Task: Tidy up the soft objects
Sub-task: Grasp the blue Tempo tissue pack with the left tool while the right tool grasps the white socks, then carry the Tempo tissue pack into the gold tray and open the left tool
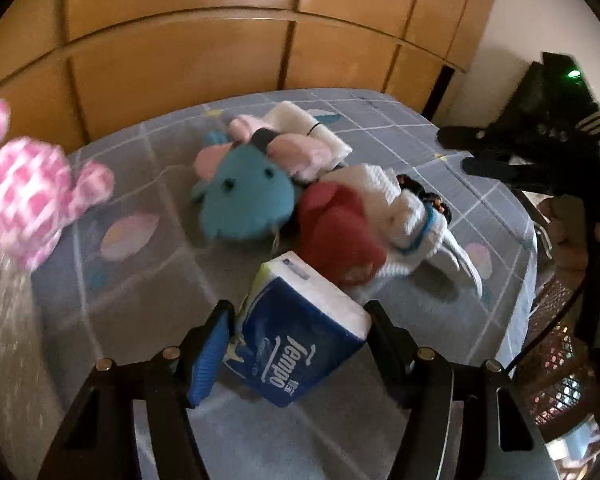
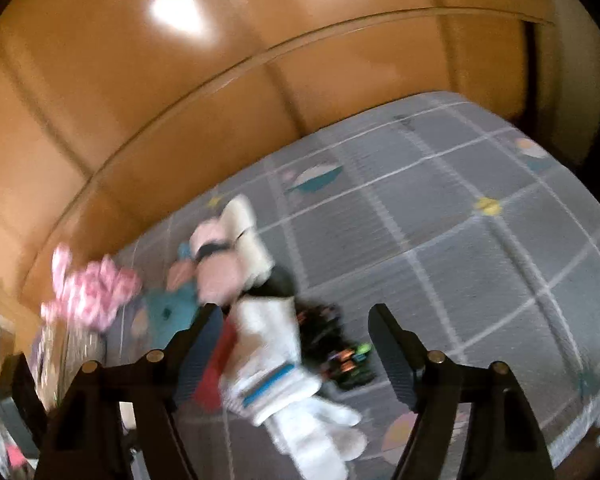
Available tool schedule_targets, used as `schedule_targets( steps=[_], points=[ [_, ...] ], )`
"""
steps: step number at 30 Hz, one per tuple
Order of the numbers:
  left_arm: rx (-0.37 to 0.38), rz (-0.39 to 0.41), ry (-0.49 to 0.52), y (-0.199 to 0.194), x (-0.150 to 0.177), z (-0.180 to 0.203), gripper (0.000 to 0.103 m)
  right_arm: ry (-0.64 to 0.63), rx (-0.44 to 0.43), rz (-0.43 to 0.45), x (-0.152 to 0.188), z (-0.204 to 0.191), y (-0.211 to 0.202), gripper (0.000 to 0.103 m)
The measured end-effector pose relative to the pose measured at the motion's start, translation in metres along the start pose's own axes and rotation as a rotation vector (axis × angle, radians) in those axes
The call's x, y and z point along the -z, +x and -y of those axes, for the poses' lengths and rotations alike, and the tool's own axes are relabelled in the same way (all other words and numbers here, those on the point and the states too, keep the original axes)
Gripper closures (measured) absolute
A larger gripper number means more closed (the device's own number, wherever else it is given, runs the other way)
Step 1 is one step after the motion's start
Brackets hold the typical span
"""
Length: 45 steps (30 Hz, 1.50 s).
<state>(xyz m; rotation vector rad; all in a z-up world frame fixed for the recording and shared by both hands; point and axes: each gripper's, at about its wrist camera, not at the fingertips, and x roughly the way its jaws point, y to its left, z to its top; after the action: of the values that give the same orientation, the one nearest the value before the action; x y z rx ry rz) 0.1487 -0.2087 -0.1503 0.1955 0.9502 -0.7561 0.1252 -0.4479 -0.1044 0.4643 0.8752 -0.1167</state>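
Note:
My left gripper (image 1: 300,340) is shut on a blue Tempo tissue pack (image 1: 300,344) and holds it over the grey checked bedsheet (image 1: 148,280). Beyond it lies a pile: a teal plush (image 1: 244,196), a red soft item (image 1: 336,224), white socks with blue stripes (image 1: 412,224), pink-and-white cloth (image 1: 296,148) and a dark patterned item (image 1: 432,196). A pink checked plush (image 1: 24,192) is at the far left. My right gripper (image 2: 296,344) is open and empty above the white socks (image 2: 272,368); it also shows in the left wrist view (image 1: 472,152). The right view is blurred.
A wooden wardrobe (image 1: 220,60) stands behind the bed. The bed's right edge (image 1: 528,264) drops to a woven mat on the floor (image 1: 560,360). A white wall (image 1: 540,8) is at the right. Bare sheet (image 2: 480,240) lies right of the pile.

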Motion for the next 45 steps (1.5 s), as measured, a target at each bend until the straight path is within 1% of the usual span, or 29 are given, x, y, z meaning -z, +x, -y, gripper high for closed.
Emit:
schedule_targets(
  steps=[1, 2, 3, 5, 7, 9, 10, 11, 12, 13, 14, 18, 21, 22, 23, 25, 29, 33, 37, 40, 45],
  points=[
    [-0.005, 0.002, -0.012, -0.004, 0.005, -0.001, 0.037, -0.021, -0.008, -0.021, 0.002, -0.005, 0.004, 0.031],
    [-0.012, 0.001, -0.021, -0.008, 0.011, -0.002, 0.037, -0.053, -0.021, -0.062, 0.005, -0.012, 0.01, 0.031],
    [-0.041, -0.003, -0.024, -0.012, 0.018, -0.003, 0.037, -0.075, -0.027, -0.093, 0.008, -0.017, 0.015, 0.031],
    [-0.065, -0.002, -0.035, -0.018, 0.026, -0.005, 0.037, -0.133, -0.024, -0.159, 0.016, -0.027, 0.027, 0.031],
    [-0.074, -0.009, -0.059, -0.022, 0.032, -0.008, 0.037, -0.167, 0.005, -0.221, 0.023, -0.031, 0.038, 0.031],
    [-0.096, -0.017, -0.064, -0.022, 0.037, -0.009, 0.037, -0.21, 0.044, -0.261, 0.029, -0.036, 0.047, 0.032],
    [-0.104, -0.019, -0.064, -0.021, 0.038, -0.009, 0.037, -0.222, 0.061, -0.275, 0.032, -0.036, 0.05, 0.039],
    [-0.109, -0.02, -0.062, -0.02, 0.039, -0.009, 0.037, -0.239, 0.109, -0.288, 0.035, -0.036, 0.055, 0.045],
    [-0.118, -0.02, -0.057, -0.019, 0.038, -0.007, 0.037, -0.247, 0.135, -0.293, 0.036, -0.036, 0.057, 0.054],
    [-0.127, -0.022, -0.054, -0.016, 0.037, -0.005, 0.037, -0.247, 0.155, -0.298, 0.036, -0.034, 0.059, 0.056],
    [-0.133, -0.025, -0.05, -0.013, 0.036, -0.004, 0.037, -0.245, 0.145, -0.297, 0.035, -0.032, 0.059, 0.058],
    [-0.142, -0.064, -0.048, 0.006, 0.034, 0.0, 0.037, -0.256, 0.151, -0.318, 0.036, -0.031, 0.065, 0.059],
    [-0.148, -0.053, -0.066, 0.008, 0.034, -0.001, 0.044, -0.23, 0.136, -0.32, 0.034, -0.027, 0.065, 0.059],
    [-0.15, -0.049, -0.073, 0.007, 0.034, -0.001, 0.048, -0.227, 0.134, -0.322, 0.034, -0.026, 0.065, 0.059],
    [-0.147, -0.04, -0.084, 0.002, 0.033, -0.001, 0.052, -0.227, 0.134, -0.323, 0.034, -0.026, 0.065, 0.059],
    [-0.145, -0.029, -0.086, -0.005, 0.03, 0.0, 0.056, -0.215, 0.129, -0.324, 0.032, -0.025, 0.067, 0.059],
    [-0.122, -0.001, -0.111, -0.026, 0.013, -0.005, 0.064, -0.177, 0.113, -0.326, 0.029, -0.018, 0.066, 0.059],
    [-0.114, 0.053, -0.14, -0.05, -0.012, -0.017, 0.065, -0.203, 0.129, -0.322, 0.028, -0.018, 0.068, 0.059],
    [-0.113, 0.107, -0.17, -0.074, -0.029, -0.033, 0.065, -0.232, 0.145, -0.316, 0.029, -0.021, 0.069, 0.059],
    [-0.115, 0.155, -0.216, -0.094, -0.042, -0.051, 0.065, -0.241, 0.15, -0.313, 0.032, -0.025, 0.068, 0.059],
    [-0.166, 0.21, -0.268, -0.122, -0.06, -0.089, 0.065, -0.255, 0.157, -0.31, 0.033, -0.027, 0.068, 0.059]
  ],
)
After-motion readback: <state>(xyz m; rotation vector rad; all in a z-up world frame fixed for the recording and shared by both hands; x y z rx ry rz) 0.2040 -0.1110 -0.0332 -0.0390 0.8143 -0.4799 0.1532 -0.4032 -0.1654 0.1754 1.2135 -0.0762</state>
